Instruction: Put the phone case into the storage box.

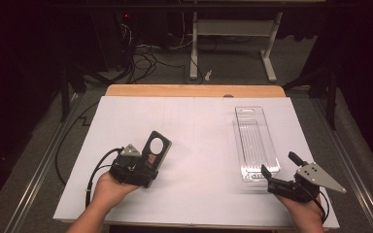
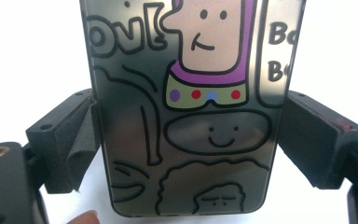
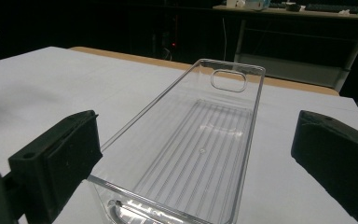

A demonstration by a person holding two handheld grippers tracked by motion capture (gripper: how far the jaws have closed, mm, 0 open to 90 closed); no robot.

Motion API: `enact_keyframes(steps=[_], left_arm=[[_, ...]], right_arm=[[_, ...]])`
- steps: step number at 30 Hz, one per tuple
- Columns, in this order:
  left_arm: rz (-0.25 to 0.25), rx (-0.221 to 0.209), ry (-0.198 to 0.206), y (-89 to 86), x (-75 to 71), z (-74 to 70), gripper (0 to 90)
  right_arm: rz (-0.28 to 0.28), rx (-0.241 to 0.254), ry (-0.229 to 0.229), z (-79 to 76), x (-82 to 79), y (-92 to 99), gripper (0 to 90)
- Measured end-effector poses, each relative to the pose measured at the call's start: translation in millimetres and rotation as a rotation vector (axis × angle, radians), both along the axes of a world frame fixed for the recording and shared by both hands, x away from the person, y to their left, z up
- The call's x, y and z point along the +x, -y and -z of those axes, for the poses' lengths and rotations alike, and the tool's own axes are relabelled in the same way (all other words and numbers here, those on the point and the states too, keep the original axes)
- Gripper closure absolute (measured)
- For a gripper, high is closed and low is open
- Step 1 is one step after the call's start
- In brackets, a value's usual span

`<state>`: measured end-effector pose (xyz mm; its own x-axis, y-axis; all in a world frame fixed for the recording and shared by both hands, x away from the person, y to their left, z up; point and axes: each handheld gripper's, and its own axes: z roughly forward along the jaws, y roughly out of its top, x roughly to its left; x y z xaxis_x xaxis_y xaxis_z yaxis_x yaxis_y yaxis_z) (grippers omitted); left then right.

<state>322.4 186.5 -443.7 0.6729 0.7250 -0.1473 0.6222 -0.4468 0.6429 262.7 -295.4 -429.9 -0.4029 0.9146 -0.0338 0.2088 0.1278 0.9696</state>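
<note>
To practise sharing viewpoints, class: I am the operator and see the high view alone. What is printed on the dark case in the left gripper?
Observer: The left gripper view shows cartoon drawings on the phone case: smiling faces in black outline, and a row of coloured dots under one of them.
Operator: How is it gripped?
Observer: The left gripper has one jaw pressed on each long edge of it.
Operator: And the right gripper at the clear tray?
Observer: Its jaws stand wide open, one to each side of the tray's near end, not closed on it.
</note>
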Motion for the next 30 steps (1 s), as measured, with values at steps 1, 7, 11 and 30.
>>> enact_keyframes(steps=[1, 7, 11, 30], left_arm=[[-0.012, -0.014, 0.016, -1.5, -1.2, 1.5, 13.3], [-0.028, -0.087, 0.065, -8.5, -4.8, 6.2, 13.3], [-0.032, -0.128, 0.086, -12.1, -7.2, 9.5, 13.3], [-0.020, -0.226, 0.217, -13.3, -10.6, 6.9, 13.2]], right_arm=[[-0.001, -0.001, 0.000, 0.1, 0.1, 0.0, 1.6], [-0.004, -0.003, 0.004, 0.4, 0.5, -0.8, 1.6], [-0.004, -0.004, 0.003, 0.6, 0.7, -0.7, 1.6], [-0.011, -0.012, 0.002, 2.8, 2.5, -2.4, 0.7]])
